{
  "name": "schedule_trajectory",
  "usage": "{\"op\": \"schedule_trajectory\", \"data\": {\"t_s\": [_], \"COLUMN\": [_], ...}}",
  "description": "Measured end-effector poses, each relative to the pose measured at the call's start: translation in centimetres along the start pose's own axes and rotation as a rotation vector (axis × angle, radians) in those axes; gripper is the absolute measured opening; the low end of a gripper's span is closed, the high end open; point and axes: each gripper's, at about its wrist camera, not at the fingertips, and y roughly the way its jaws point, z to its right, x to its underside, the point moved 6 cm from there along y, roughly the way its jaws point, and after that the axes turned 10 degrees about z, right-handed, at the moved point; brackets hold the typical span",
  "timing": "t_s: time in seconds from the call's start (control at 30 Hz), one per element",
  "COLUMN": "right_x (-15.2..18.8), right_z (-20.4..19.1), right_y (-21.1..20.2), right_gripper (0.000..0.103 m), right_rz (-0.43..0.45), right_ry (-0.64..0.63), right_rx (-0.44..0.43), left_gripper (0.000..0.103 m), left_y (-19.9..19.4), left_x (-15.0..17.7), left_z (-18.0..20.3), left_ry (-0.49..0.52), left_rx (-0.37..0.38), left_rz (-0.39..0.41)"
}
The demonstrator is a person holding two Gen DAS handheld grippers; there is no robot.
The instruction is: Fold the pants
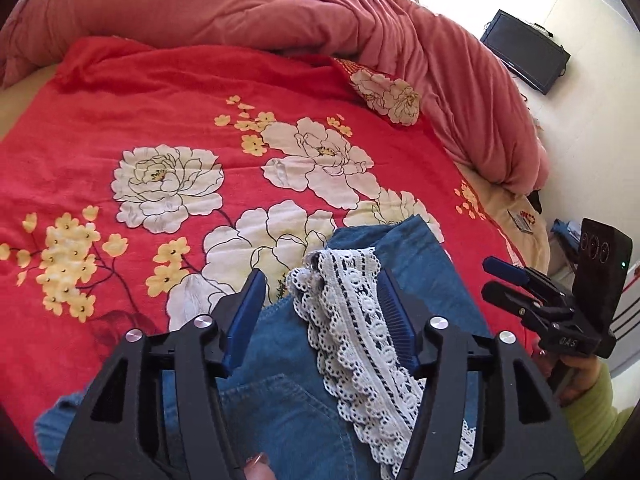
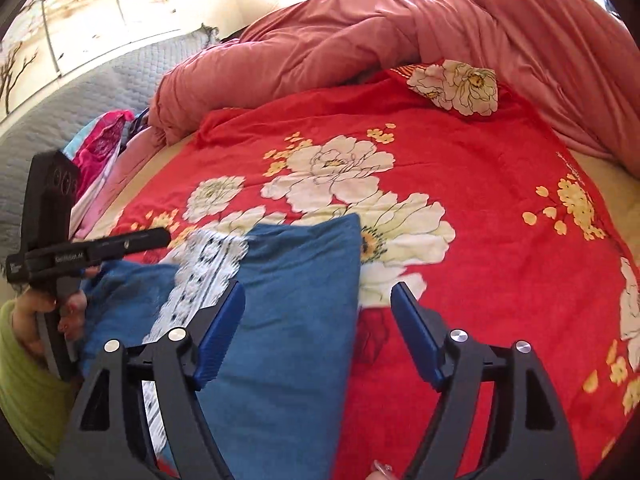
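Denim fills the near edge of both wrist views: the pants (image 1: 288,408) lie on the bed, on a red floral bedspread (image 1: 168,112), with a strip of white lace trim (image 1: 352,340) running along them. In the left wrist view the left gripper (image 1: 322,316) hangs just over the cloth, its jaws spread wide on either side of the lace and clamping nothing. In the right wrist view the right gripper (image 2: 318,332) is likewise wide open and empty, one finger over the blue cloth, the other over bare bedspread past the pants' right edge.

The pants look partly folded already, a squared-off end (image 2: 312,240) pointing toward the far side of the bed and the pink duvet (image 2: 360,40) heaped there. Their long axis seems to run near to far, roughly in line with the lace, with the rest of the garment passing under the grippers and out of sight.

Denim like this should handle as soft and limp but with some weight and grip; it will drape rather than hold a shape, and it is unlikely to slip from ribbed pads. The lace is the delicate part and could snag, so the sounder hold is probably on plain denim at the far corners or along the side edge, pinching through all layers.
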Motion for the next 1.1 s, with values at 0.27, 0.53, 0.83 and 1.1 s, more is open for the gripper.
{"op": "schedule_trajectory", "data": {"t_s": [0.27, 0.53, 0.83, 1.1], "right_x": [1.7, 3.2, 4.4, 6.5], "right_z": [-0.8, -0.8, -1.2, -2.0], "right_y": [-3.2, -5.2, -7.1, -7.3], "right_gripper": [0.074, 0.074, 0.074, 0.074], "right_rz": [0.015, 0.016, 0.019, -0.032], "right_ry": [-0.076, -0.051, -0.029, -0.014], "right_rx": [0.031, 0.006, -0.039, -0.074], "left_gripper": [0.061, 0.062, 0.063, 0.062], "left_y": [-3.3, -5.6, -7.4, -7.3], "left_x": [2.4, 4.6, 7.7, 10.9], "left_z": [2.8, 4.5, 5.0, 5.8], "left_ry": [-0.001, -0.059, -0.155, -0.245], "left_rx": [-0.023, -0.017, -0.009, 0.023], "left_rz": [0.059, 0.060, 0.021, -0.038]}}
